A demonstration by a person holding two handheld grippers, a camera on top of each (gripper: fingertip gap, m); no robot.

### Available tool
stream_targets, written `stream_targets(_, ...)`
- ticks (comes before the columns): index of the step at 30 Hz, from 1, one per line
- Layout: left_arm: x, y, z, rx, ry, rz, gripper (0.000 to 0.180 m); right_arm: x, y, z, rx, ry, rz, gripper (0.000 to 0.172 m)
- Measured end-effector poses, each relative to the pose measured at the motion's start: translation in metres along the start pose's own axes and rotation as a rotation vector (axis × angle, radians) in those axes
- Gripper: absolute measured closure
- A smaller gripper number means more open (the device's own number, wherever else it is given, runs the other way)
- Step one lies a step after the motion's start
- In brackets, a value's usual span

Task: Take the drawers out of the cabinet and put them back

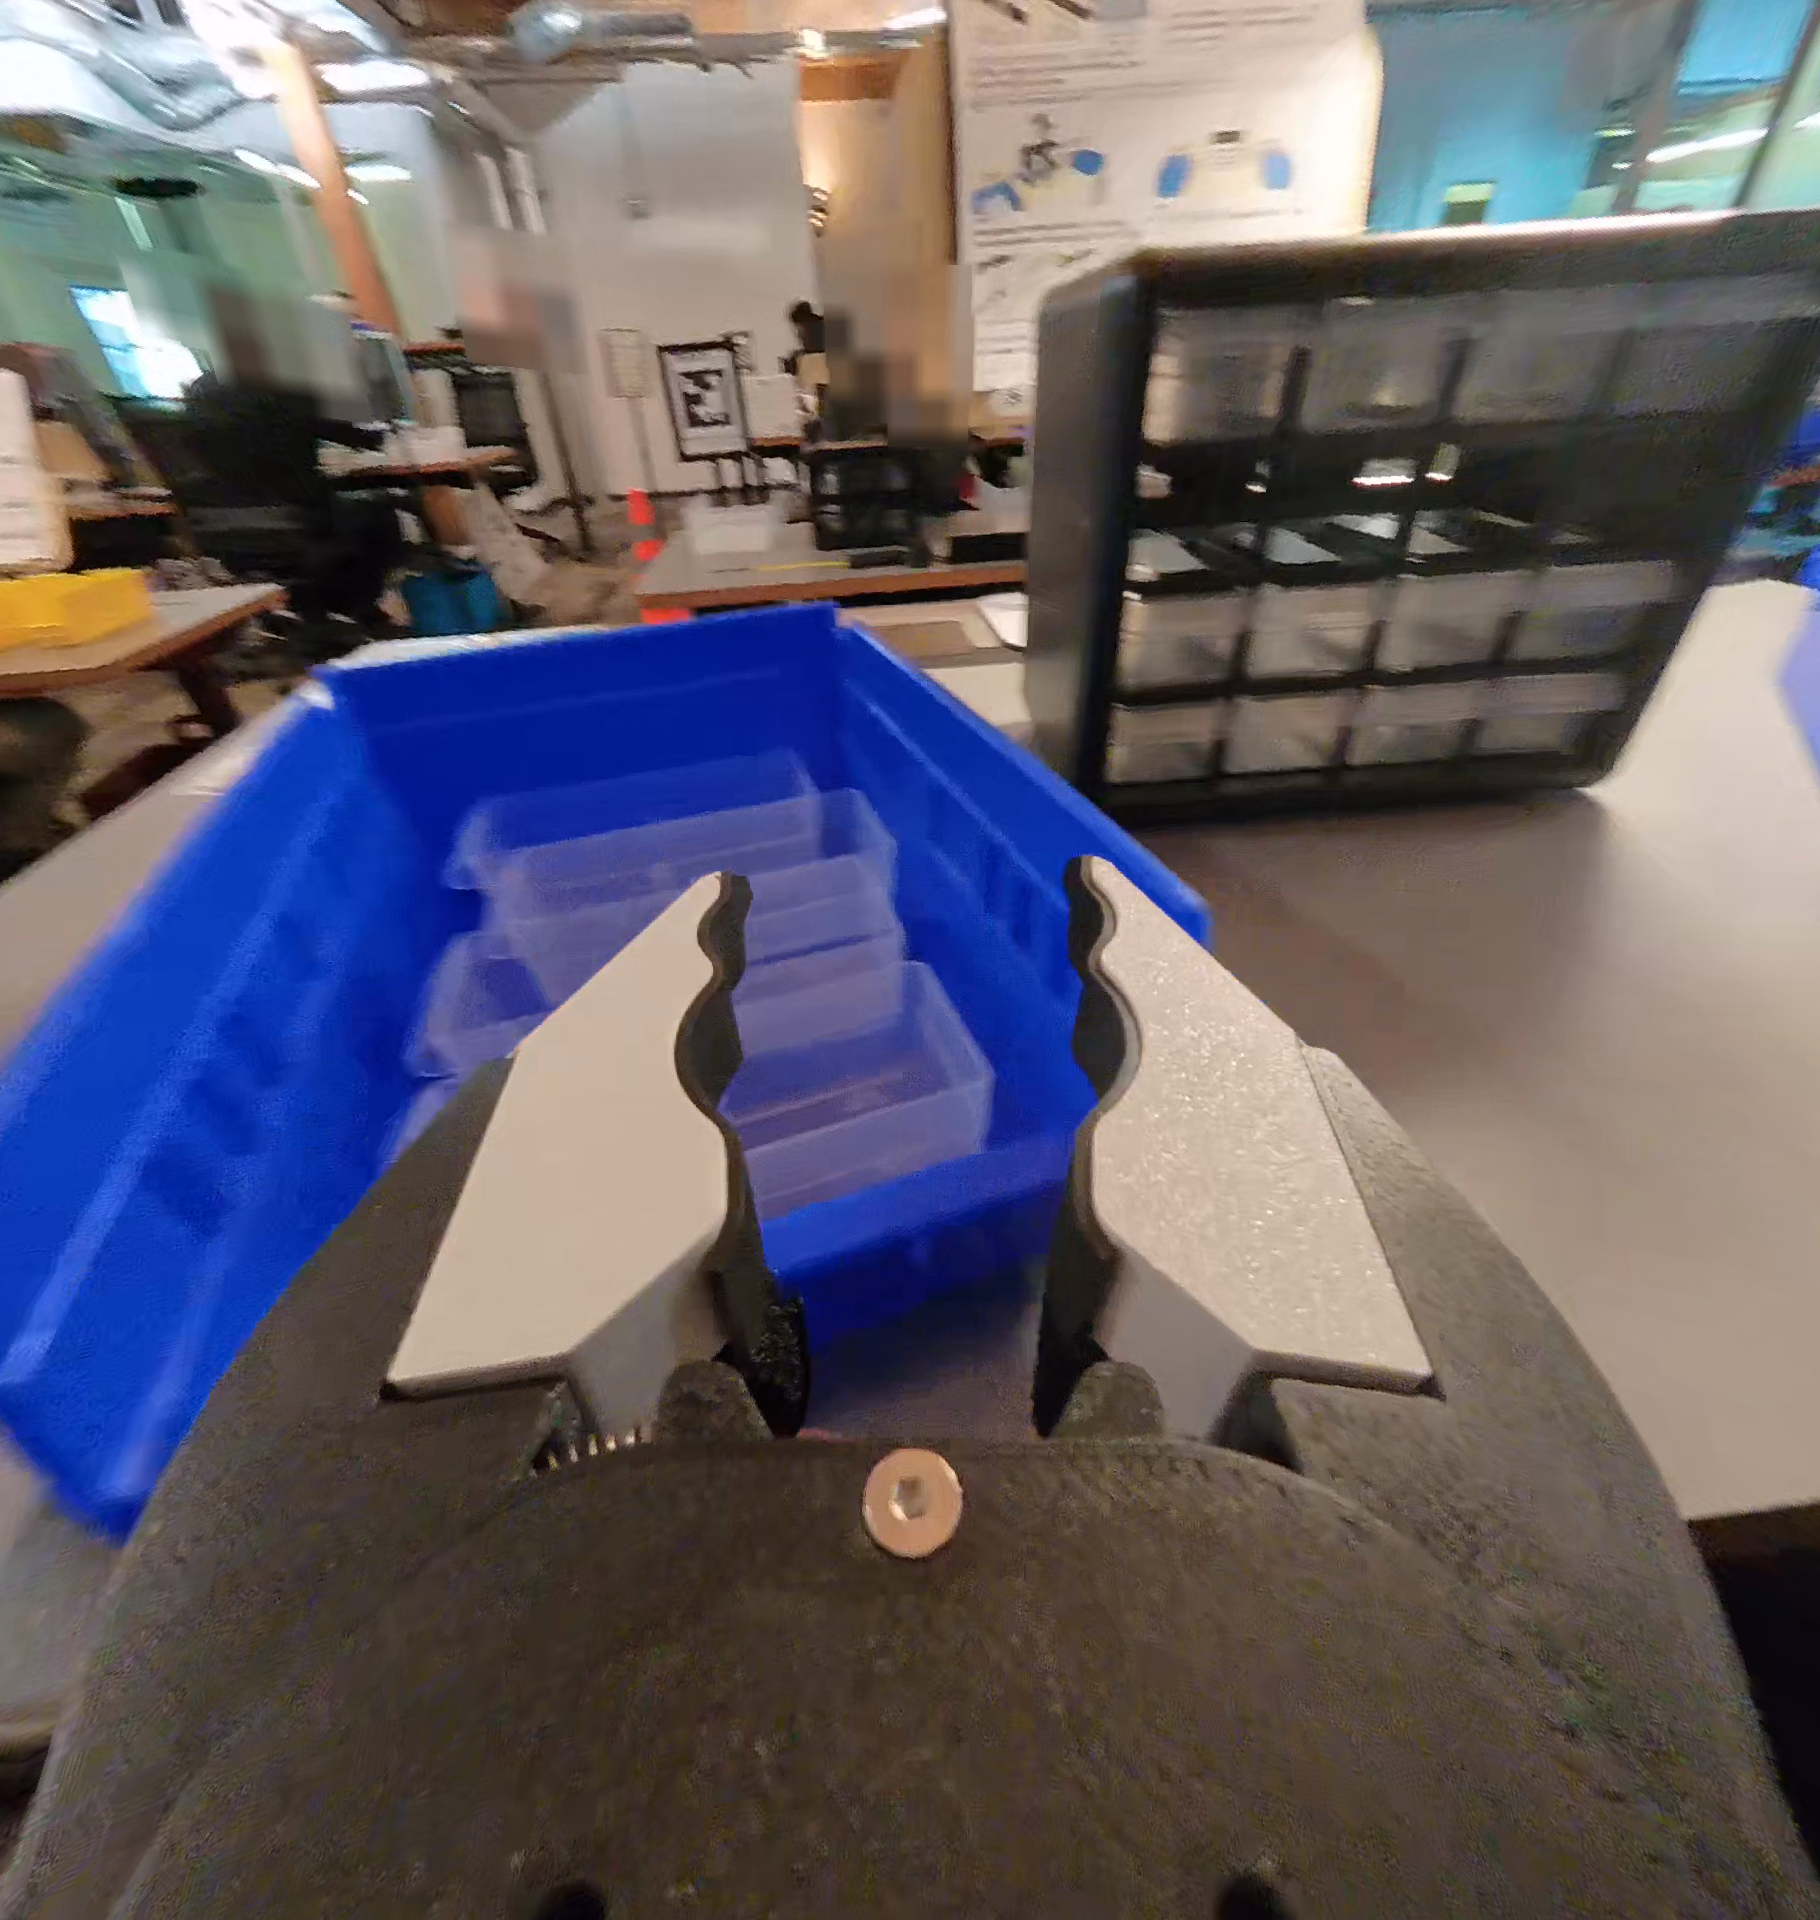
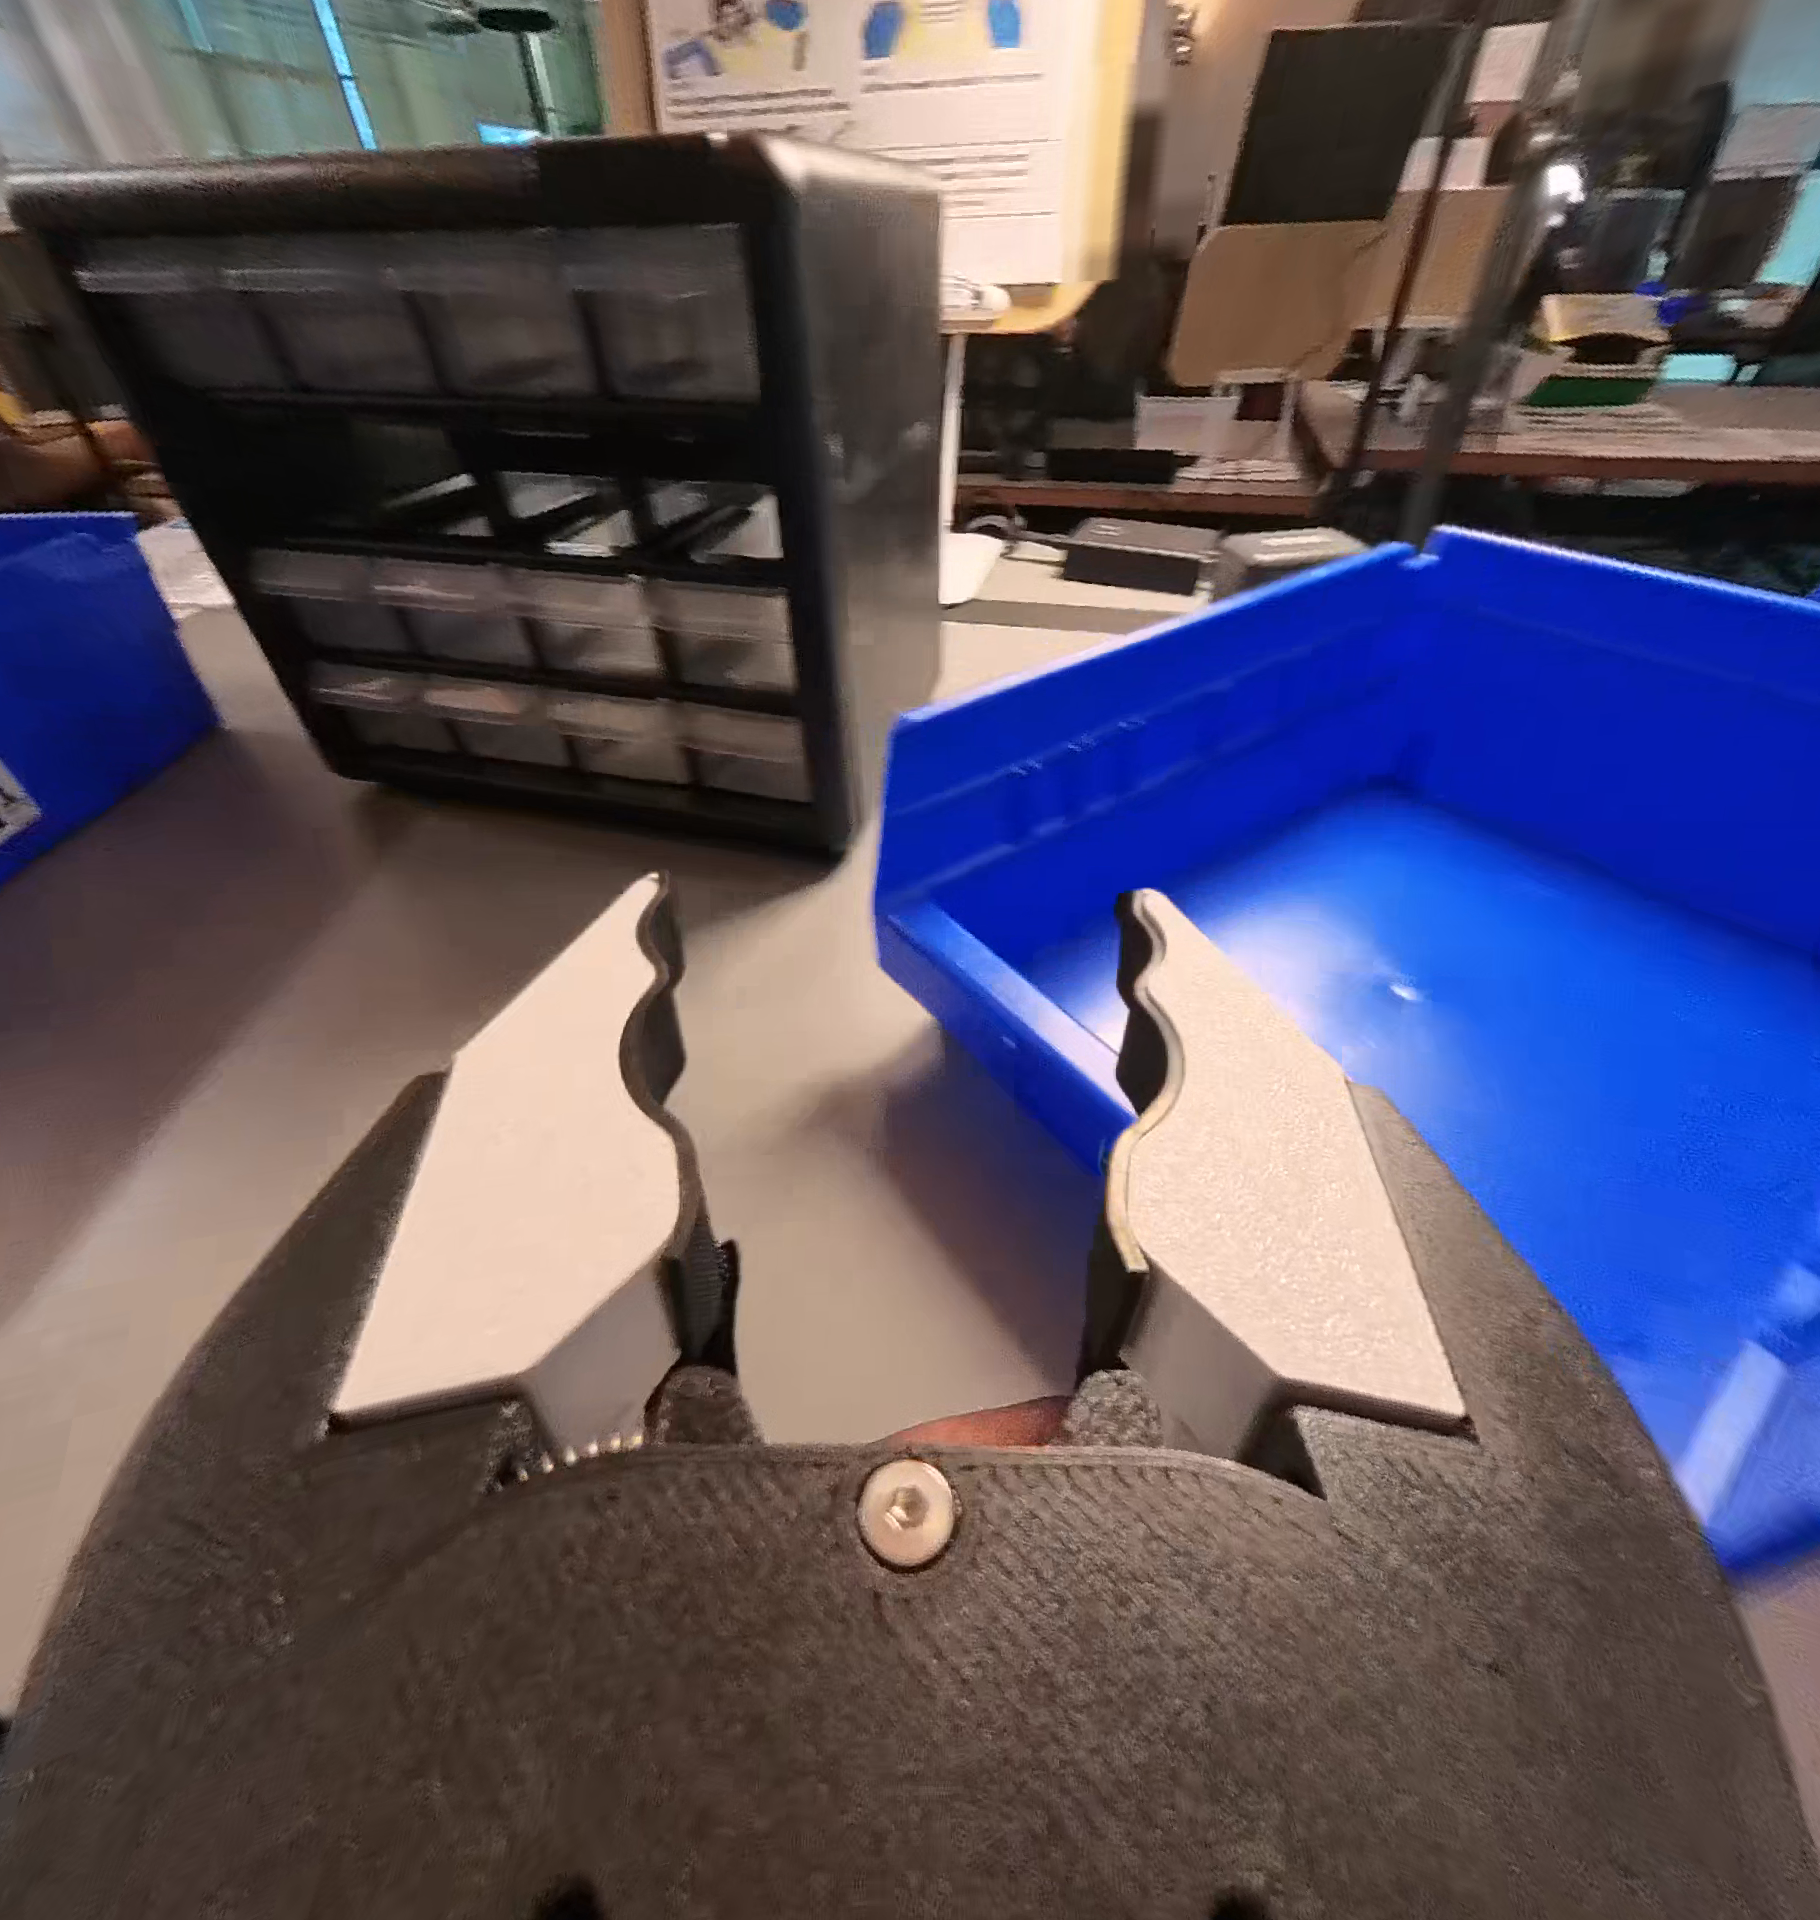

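- The left gripper point(image 1: 895, 883), two grey wavy-edged fingers on a black textured body, stands with its jaws apart and nothing between the pads; it hangs above the near end of a blue plastic bin point(image 1: 262, 935).
- Just beyond and below those fingertips, inside that bin, lie several clear plastic drawers point(image 1: 854, 1081), small rectangular trays piled loosely, some across others. None touches the fingers.
- The right gripper point(image 2: 895, 894), of the same build, is spread wide and bare, over the grey tabletop point(image 2: 262, 987) at the near left corner of a second blue plastic bin point(image 2: 1508, 987). Its right finger point(image 2: 1249, 1122) shows in front of that bin's near wall; the bin's floor is bare where visible.
- Farther off, ahead and right of the left gripper, ahead and left of the right one, stands the black plastic drawer cabinet point(image 1: 1405, 499) on the tabletop. Its top row and two lower rows hold translucent drawers; the second row shows open dark slots.
- Behind it hangs a white poster point(image 2: 885, 73), with blurred workshop tables beyond.
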State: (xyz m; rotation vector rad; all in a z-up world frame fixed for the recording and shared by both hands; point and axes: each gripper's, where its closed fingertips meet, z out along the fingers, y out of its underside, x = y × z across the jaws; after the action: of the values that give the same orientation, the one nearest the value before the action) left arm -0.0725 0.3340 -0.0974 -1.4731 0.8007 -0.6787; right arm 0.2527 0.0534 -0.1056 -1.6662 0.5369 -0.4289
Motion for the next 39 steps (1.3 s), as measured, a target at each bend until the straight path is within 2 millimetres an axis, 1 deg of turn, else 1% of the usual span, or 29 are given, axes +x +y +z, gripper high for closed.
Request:
stream_targets(2,0.022,0.008,0.006,-0.018,0.053,-0.023,0.116,-0.015,-0.004,0.02,-0.002,-0.031,-0.005,0.078)
stream_targets(4,0.036,0.01,0.01,-0.015,0.074,-0.038,0.117,-0.025,-0.009,0.035,0.003,-0.068,-0.006,0.075)
stream_targets(6,0.042,0.012,0.013,-0.015,0.073,-0.048,0.116,-0.031,-0.01,0.047,-0.006,-0.095,0.0,0.074)
stream_targets(8,0.048,0.014,0.016,-0.024,0.07,-0.04,0.116,-0.032,-0.009,0.055,-0.009,-0.102,0.004,0.074)
stream_targets(12,0.055,0.021,0.021,-0.06,0.043,0.04,0.117,-0.033,0.0,0.065,-0.018,-0.122,0.013,0.075)
stream_targets(15,0.053,0.031,0.027,-0.098,0.009,0.074,0.119,-0.035,0.009,0.07,-0.033,-0.133,0.023,0.079)
stream_targets(16,0.051,0.032,0.029,-0.106,-0.005,0.068,0.123,-0.035,0.006,0.07,-0.014,-0.134,0.022,0.081)
stream_targets(18,0.045,0.031,0.03,-0.104,-0.022,0.038,0.131,-0.035,0.004,0.07,0.005,-0.135,0.026,0.092)
stream_targets(19,0.043,0.03,0.03,-0.105,-0.024,0.028,0.132,-0.035,0.004,0.07,0.0,-0.139,0.029,0.096)
stream_targets(21,0.043,0.031,0.032,-0.12,-0.004,0.031,0.137,-0.033,0.004,0.07,0.004,-0.14,0.046,0.097)
stream_targets(23,0.045,0.03,0.034,-0.118,0.015,0.07,0.142,-0.031,0.003,0.069,0.012,-0.144,0.067,0.097)
stream_targets(26,0.044,0.029,0.039,-0.122,0.022,0.106,0.147,-0.032,-0.002,0.066,0.048,-0.16,0.072,0.097)
stream_targets(29,0.049,0.029,0.047,-0.122,0.063,0.12,0.164,-0.036,-0.003,0.064,0.059,-0.171,0.052,0.094)
stream_targets(30,0.049,0.029,0.05,-0.124,0.064,0.133,0.165,-0.037,-0.003,0.064,0.058,-0.172,0.048,0.093)
stream_targets(33,0.041,0.028,0.061,-0.13,0.042,0.195,0.165,-0.038,-0.003,0.066,0.053,-0.176,0.048,0.092)
stream_targets(35,0.032,0.029,0.068,-0.133,0.031,0.201,0.166,-0.037,-0.001,0.069,0.04,-0.166,0.049,0.092)
stream_targets(39,0.008,0.03,0.078,-0.143,-0.013,0.172,0.171,-0.03,0.002,0.078,0.007,-0.1,0.04,0.089)
